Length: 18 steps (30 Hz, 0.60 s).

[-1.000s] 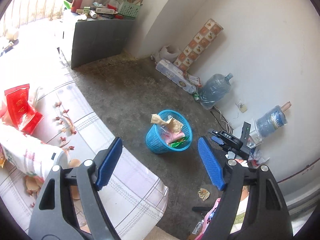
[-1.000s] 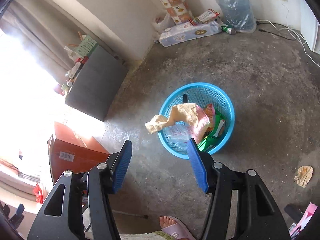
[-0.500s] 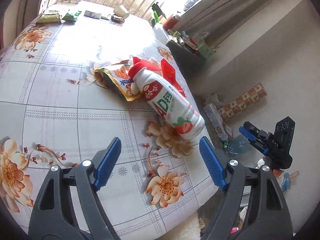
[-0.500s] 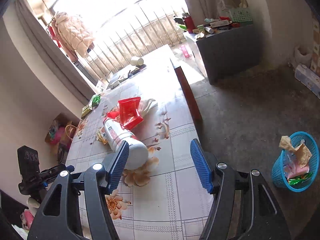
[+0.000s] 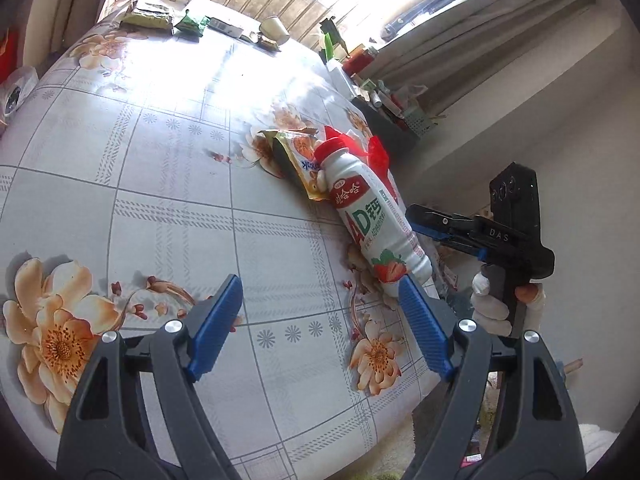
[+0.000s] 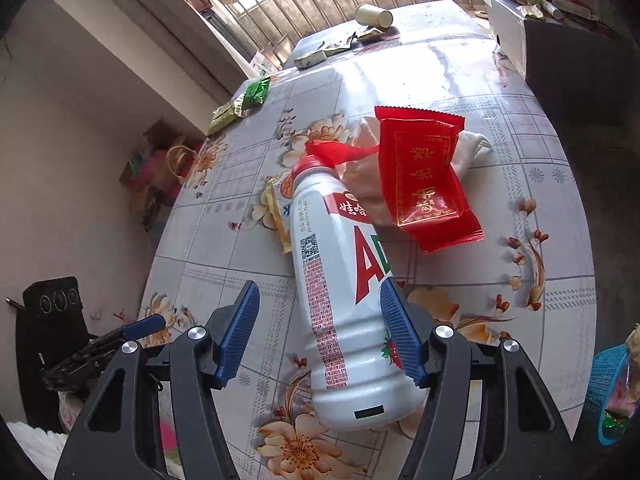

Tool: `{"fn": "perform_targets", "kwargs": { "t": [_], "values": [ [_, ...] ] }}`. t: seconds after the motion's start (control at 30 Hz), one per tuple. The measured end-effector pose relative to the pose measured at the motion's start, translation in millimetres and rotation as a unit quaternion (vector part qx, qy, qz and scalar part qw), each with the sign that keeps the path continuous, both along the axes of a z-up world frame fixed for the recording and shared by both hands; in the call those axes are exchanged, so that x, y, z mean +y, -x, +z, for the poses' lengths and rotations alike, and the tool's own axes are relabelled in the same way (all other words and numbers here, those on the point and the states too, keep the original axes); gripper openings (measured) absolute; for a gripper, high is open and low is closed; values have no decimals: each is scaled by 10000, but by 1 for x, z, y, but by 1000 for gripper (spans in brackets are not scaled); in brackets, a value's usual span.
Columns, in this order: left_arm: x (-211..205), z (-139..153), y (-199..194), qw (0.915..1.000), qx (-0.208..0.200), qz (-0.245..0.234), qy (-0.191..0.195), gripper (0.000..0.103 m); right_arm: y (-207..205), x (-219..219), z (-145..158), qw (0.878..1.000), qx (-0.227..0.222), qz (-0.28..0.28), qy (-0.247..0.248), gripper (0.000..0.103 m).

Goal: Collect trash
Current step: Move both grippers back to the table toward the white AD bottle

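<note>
A white drink bottle with a red cap lies on its side on the flowered tablecloth, near the table's edge. My right gripper is open and straddles the bottle's lower body; its right pad sits close against the side and its left pad stands clear. A red wrapper rests on crumpled white paper beside the bottle, and a yellow snack wrapper lies on its other side. My left gripper hovers open over bare cloth, short of the bottle. The right gripper shows there too, held by a gloved hand.
A blue basket with trash in it stands on the floor at the right. At the table's far end lie a tipped paper cup and green packets. A dark cabinet stands beyond the table.
Both views swung from the floor and blue basket up to the table. The right gripper came in over the white bottle, which now lies between its jaws. The left gripper moved closer to it.
</note>
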<state>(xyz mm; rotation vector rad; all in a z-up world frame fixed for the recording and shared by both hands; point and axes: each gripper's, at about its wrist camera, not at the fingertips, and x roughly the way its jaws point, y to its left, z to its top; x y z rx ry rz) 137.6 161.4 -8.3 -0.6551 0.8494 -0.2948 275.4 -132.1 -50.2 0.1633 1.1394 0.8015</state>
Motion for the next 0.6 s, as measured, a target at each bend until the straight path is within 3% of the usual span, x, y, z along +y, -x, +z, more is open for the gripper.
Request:
{"fn": "perform_targets", "kwargs": {
  "t": [0.1,0.17,0.33,0.47,0.6],
  "values": [
    [9,-2,-4,10000,-1,48,58,76,35,13,9,9929,308,781,-840,62],
    [10,-2,-11,10000,51,48,69,77,51,15,12,9910,303,867,-971,62],
    [-5,5,-45,9997,77,-229,-1,83,66,-16,2,9908,433,186,-1268,62],
    [-34,2,-88,9979,342,-540,42,83,75,-56,-15,9837,633,-469,-1618,62],
    [-78,-8,-125,9943,680,-729,-375,83,91,-92,-30,9742,737,-1041,-1861,62]
  ]
}}
